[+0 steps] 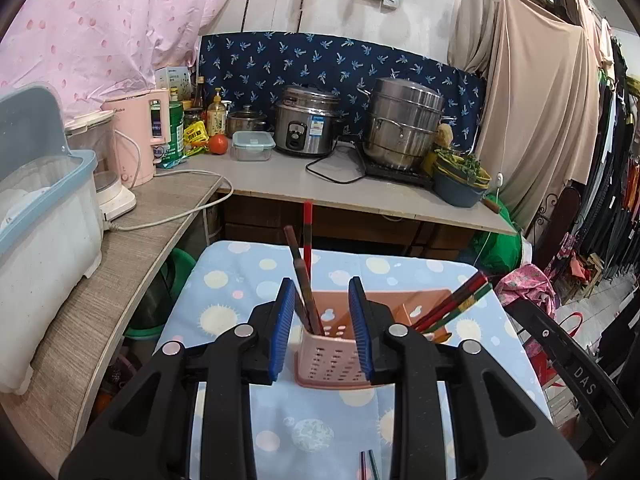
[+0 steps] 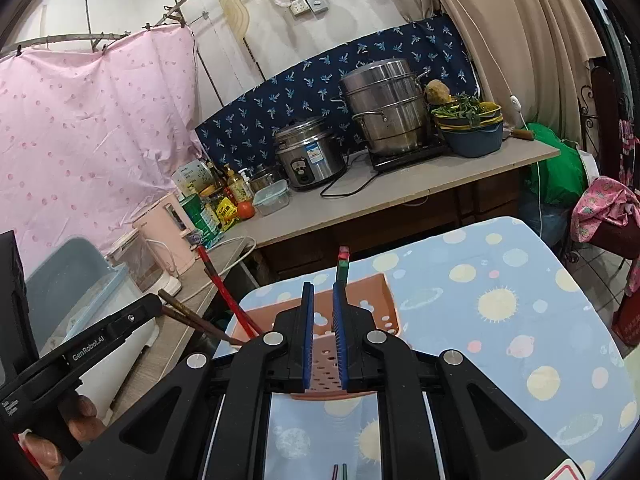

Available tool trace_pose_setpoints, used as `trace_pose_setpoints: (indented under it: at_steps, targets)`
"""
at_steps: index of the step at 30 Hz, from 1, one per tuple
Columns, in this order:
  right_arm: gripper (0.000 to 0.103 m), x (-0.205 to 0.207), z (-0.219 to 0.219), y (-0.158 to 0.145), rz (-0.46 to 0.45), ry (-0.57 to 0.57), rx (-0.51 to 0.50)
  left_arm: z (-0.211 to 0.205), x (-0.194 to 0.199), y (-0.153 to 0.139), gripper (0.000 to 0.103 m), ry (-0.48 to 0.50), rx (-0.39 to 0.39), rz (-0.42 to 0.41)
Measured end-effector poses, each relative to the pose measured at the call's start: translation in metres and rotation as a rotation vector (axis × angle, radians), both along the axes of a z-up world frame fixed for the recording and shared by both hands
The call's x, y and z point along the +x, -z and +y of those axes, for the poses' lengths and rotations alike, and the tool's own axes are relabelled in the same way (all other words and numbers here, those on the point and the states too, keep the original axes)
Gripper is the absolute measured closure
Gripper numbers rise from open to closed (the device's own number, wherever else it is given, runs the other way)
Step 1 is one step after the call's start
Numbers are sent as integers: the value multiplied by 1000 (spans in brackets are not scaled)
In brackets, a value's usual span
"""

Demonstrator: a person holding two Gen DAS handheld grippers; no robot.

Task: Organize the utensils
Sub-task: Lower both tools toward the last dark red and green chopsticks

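Note:
A pink perforated utensil holder (image 1: pixel 332 356) (image 2: pixel 376 296) stands on the blue dotted tablecloth (image 1: pixel 312 420). My left gripper (image 1: pixel 320 292) is open around its left compartment. Brown chopsticks (image 1: pixel 300 276) and a red one (image 1: pixel 307 228) stand in that compartment between the pads, the brown ones close beside the left pad. Red and green chopsticks (image 1: pixel 452 304) lean out of the right compartment. My right gripper (image 2: pixel 323 286) faces the holder with its pads a narrow gap apart and nothing seen between them. A red-green chopstick top (image 2: pixel 343 264) rises just past its right pad.
A rice cooker (image 1: pixel 306 126), a steel steamer pot (image 1: pixel 404 124) and a basin of greens (image 1: pixel 460 180) stand on the back counter. A pink kettle (image 1: pixel 138 136) and a blue-rimmed dish box (image 1: pixel 44 220) fill the left shelf. A hand (image 2: pixel 76 420) holds the left gripper.

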State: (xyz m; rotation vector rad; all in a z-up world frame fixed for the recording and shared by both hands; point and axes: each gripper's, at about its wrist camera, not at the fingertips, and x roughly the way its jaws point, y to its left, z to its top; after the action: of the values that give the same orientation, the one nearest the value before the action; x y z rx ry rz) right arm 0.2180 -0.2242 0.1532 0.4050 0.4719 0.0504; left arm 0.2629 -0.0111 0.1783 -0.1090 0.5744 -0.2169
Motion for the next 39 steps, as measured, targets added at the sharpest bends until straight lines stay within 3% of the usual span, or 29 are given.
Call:
trace_pose_setpoints:
  at_steps: [17,36,39]
  targets:
    - [92,-63,28,54,135,-88,-39,4,-40,38,75,20,29,72]
    - [92,-129,55,149,389,-182,-72,6,-102,134,68,73,87,284]
    - [91,-136,59,158,411,-190,-95,8,-109,143,61,71,90,303]
